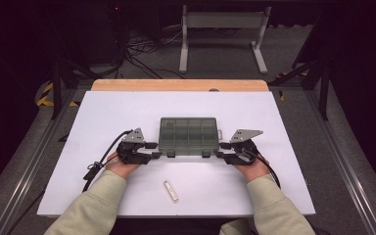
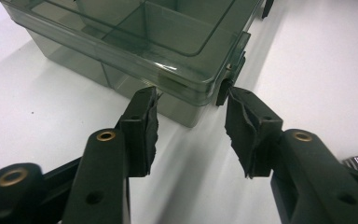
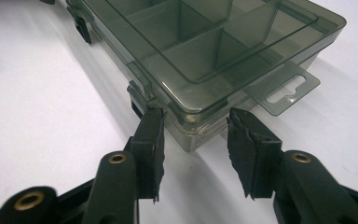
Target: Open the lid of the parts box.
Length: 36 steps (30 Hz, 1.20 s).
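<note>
Looking down from the high view, we find a smoky see-through plastic box [image 1: 188, 135] lying flat on the white table [image 1: 127, 107], about midway across it and a little toward the near side. Its lid is shut and dividers show through the top. A hang tab sticks out at its right end.

We note the left gripper [image 1: 152, 150] at the box's near left corner and the right gripper [image 1: 220, 149] at the near right corner, each held by a hand in a pale sleeve.

In the left gripper view, the left gripper [image 2: 191, 119] has its jaws part-way apart, with the box [image 2: 135, 32] corner just ahead of the tips. One tip lies right at the wall below the lid; we cannot tell if it touches. The other sits beside a black latch [image 2: 224, 88].

In the right gripper view, the right gripper [image 3: 196, 133] stands likewise half-wide, straddling the box [image 3: 205, 46] corner without pressing it. The hang tab [image 3: 284, 91] lies just beyond.

A small white stick-like item [image 1: 171, 191] rests on the table near the front edge, well apart from the box.
</note>
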Motion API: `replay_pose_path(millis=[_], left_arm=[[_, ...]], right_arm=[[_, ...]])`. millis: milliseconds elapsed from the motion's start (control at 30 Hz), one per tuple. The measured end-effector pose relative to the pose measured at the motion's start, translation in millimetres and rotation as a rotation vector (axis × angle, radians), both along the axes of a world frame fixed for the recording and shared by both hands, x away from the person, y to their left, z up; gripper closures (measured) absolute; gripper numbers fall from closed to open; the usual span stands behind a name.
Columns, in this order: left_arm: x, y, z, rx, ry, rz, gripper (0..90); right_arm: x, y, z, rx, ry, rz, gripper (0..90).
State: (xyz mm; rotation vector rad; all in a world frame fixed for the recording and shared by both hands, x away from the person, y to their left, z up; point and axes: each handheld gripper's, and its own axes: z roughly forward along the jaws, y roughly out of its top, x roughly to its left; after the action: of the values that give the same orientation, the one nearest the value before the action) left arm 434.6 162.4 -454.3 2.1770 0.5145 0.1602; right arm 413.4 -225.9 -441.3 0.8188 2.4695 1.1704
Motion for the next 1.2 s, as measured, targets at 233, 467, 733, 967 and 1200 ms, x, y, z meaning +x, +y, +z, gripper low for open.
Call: replay_pose_path(millis=[233, 467, 733, 967, 1200], left_arm=[[-0.8, 2.1, 1.3, -0.002, -0.006, -0.006, 66.1], [-1.2, 1.7, 1.0, 0.015, -0.013, -0.005, 69.1], [-1.8, 0.8, 0.7, 0.023, -0.015, -0.005, 70.9], [-3.3, 1.1, 2.9, 0.011, -0.025, -0.007, 74.7], [-5.4, 3.4, 7.9, -0.014, -0.044, -0.012, 81.3]], right_arm=[[-0.3, 0.7, -0.9, -0.013, 0.003, 0.005, 63.8], [-0.5, 0.5, -0.8, -0.012, 0.003, 0.005, 64.6], [-0.7, 0.5, -0.7, -0.012, 0.003, 0.004, 65.1], [-1.1, -0.1, 0.4, -0.008, 0.003, 0.006, 68.1], [-3.0, -3.3, 5.3, 0.030, -0.012, 0.012, 72.2]])
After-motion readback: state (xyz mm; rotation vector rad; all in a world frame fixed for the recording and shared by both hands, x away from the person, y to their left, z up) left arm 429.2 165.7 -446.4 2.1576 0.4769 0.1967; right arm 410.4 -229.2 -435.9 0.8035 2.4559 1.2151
